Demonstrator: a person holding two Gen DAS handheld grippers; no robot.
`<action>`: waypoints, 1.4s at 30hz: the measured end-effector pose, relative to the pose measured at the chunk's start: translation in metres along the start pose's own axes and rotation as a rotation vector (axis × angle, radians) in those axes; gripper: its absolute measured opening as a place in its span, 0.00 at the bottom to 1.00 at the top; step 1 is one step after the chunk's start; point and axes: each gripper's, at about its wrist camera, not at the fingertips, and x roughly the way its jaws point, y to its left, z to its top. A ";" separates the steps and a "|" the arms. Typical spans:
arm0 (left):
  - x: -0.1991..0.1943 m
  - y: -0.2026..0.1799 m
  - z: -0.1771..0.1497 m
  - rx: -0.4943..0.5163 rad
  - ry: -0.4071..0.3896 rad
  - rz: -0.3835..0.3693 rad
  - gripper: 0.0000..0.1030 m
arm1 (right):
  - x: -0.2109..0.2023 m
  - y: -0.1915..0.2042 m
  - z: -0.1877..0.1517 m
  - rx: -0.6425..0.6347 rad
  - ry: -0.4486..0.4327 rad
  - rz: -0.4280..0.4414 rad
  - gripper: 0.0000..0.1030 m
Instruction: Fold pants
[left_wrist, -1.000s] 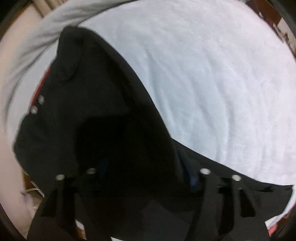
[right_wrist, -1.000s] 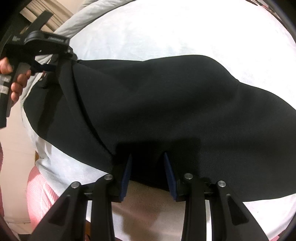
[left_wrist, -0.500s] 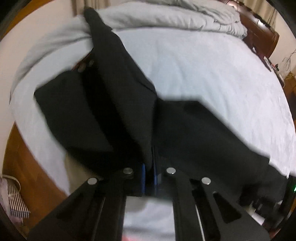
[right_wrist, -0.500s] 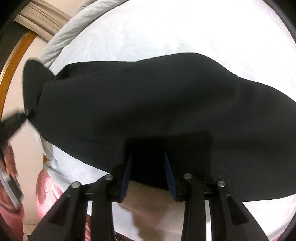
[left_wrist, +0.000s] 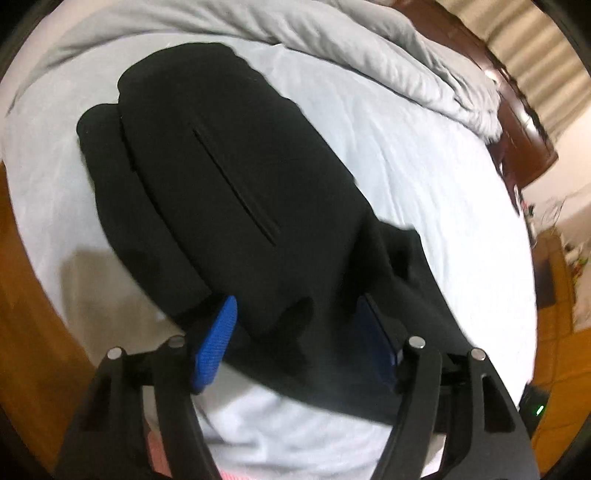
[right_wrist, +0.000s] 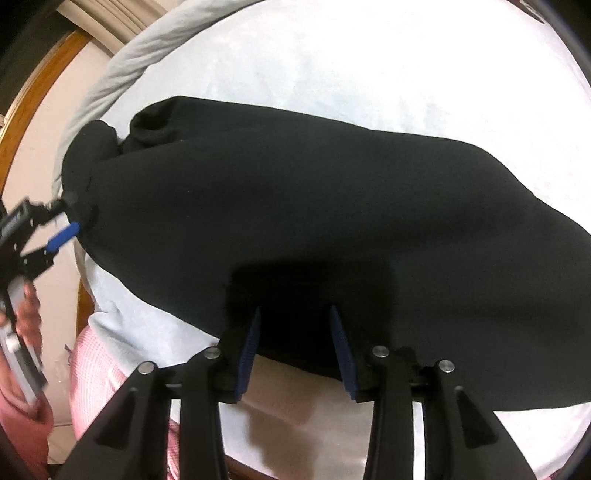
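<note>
Black pants (left_wrist: 229, 177) lie folded on the pale bed sheet (left_wrist: 424, 155), with a slit pocket showing on the top layer. My left gripper (left_wrist: 297, 306) hovers at their near edge. Its jaws are opening, the blue pads wide apart, with loose cloth lying between them and not pinched. In the right wrist view the pants (right_wrist: 332, 206) spread across the sheet (right_wrist: 332, 55). My right gripper (right_wrist: 293, 314) sits over their near hem, its jaws opening slightly; the pads stand apart with the hem between them. The left gripper (right_wrist: 55, 221) is at the far left end of the pants.
A bunched grey duvet (left_wrist: 332, 33) lies along the far side of the bed, against a dark wooden headboard (left_wrist: 517, 122). The wooden bed frame (left_wrist: 22, 280) runs on the left. A hand (right_wrist: 26, 306) holds the left tool, and pink cloth (right_wrist: 92, 369) is below.
My left gripper, shut on a raised fold of the pants, carried it across and has opened; the fold now lies flat on the rest. The right gripper has stayed at the hem.
</note>
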 end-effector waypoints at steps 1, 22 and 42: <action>0.005 0.005 0.004 -0.032 0.012 -0.015 0.62 | 0.000 0.001 0.000 0.001 0.002 0.001 0.39; -0.016 0.039 -0.036 0.073 -0.068 0.118 0.02 | 0.006 0.019 0.006 -0.012 0.024 -0.059 0.42; -0.003 0.001 0.013 0.168 -0.107 0.184 0.59 | 0.015 0.131 0.065 -0.196 -0.037 -0.066 0.47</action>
